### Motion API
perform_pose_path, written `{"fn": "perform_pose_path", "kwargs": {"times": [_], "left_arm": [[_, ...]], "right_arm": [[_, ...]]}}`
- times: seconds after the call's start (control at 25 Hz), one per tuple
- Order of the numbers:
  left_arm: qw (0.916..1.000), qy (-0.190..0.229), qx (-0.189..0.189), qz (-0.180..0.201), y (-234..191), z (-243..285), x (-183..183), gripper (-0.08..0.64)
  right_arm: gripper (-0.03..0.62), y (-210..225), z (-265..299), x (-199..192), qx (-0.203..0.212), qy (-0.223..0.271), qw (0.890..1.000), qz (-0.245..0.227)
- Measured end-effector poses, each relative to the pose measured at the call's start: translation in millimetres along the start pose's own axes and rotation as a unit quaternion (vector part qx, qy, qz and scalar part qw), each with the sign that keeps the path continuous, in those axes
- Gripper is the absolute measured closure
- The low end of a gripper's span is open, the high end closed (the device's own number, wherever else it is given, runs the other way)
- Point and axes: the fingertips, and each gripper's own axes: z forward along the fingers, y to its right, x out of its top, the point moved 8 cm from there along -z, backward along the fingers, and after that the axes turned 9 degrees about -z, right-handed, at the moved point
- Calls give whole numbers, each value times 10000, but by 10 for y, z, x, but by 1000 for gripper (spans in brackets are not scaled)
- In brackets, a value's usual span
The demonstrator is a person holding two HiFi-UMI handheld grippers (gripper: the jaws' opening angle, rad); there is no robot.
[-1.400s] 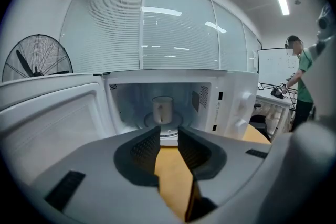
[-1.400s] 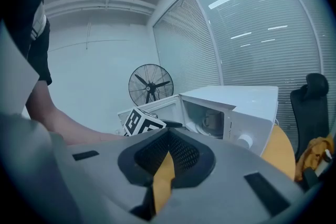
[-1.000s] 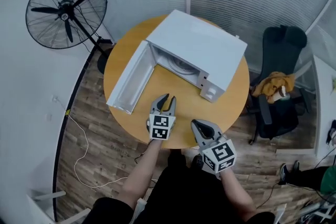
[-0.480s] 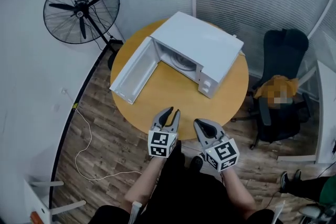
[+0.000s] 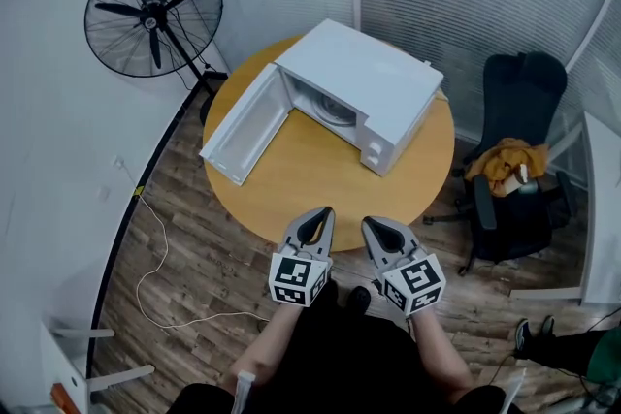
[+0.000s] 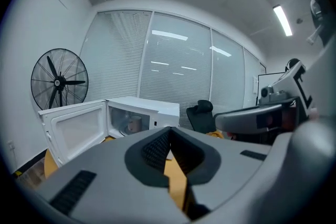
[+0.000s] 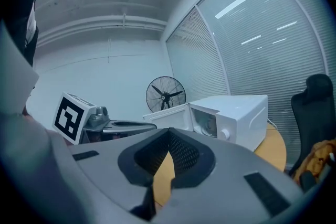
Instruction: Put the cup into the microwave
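A white microwave stands on the round wooden table with its door swung open to the left. In the left gripper view a pale brown cup sits inside the microwave's cavity. My left gripper and right gripper hang side by side off the table's near edge, close to the person's body. Both are shut and hold nothing. In the gripper views the left gripper and the right gripper point toward the microwave from a distance.
A black standing fan is at the far left beside the table. A black office chair with an orange cloth on it is to the right. A white cable lies on the wooden floor. Blinds cover the glass wall behind.
Both grippers have drawn back from over the table's near edge toward the person's body. The head view has shifted a little; the microwave and its door have not moved.
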Motion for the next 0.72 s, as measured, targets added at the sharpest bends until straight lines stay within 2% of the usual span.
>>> {"fn": "perform_pose_path", "kwargs": {"times": [0.32, 0.72], "left_arm": [[9999, 120, 0, -68, 45, -84, 90, 565], [9994, 118, -284, -185, 226, -238, 56, 565]], "right_arm": [[583, -22, 6, 27, 4, 62, 10000, -23], [583, -75, 8, 2, 54, 7, 10000, -26]]}}
